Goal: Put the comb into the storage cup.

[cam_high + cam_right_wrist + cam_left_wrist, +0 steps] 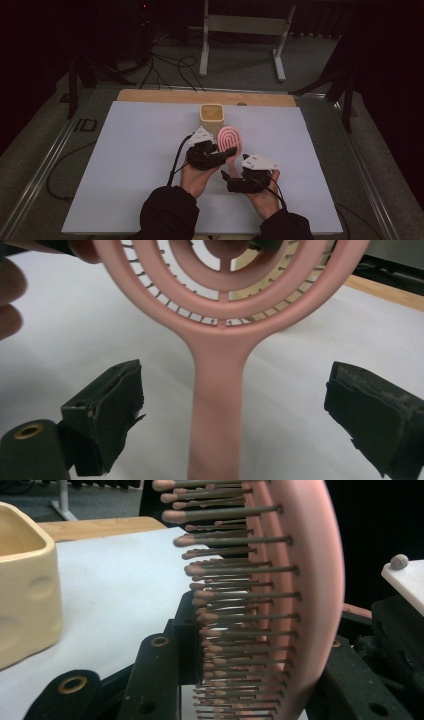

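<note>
While my left gripper pinches the head of the pink hairbrush and holds it above the white table, my right gripper has its jaws spread wide on either side of the handle, touching nothing. Just behind the brush stands a cream holder.

R gripper jaws wide apart; pink hairbrush handle between, untouched, over white tabletop.
</note>
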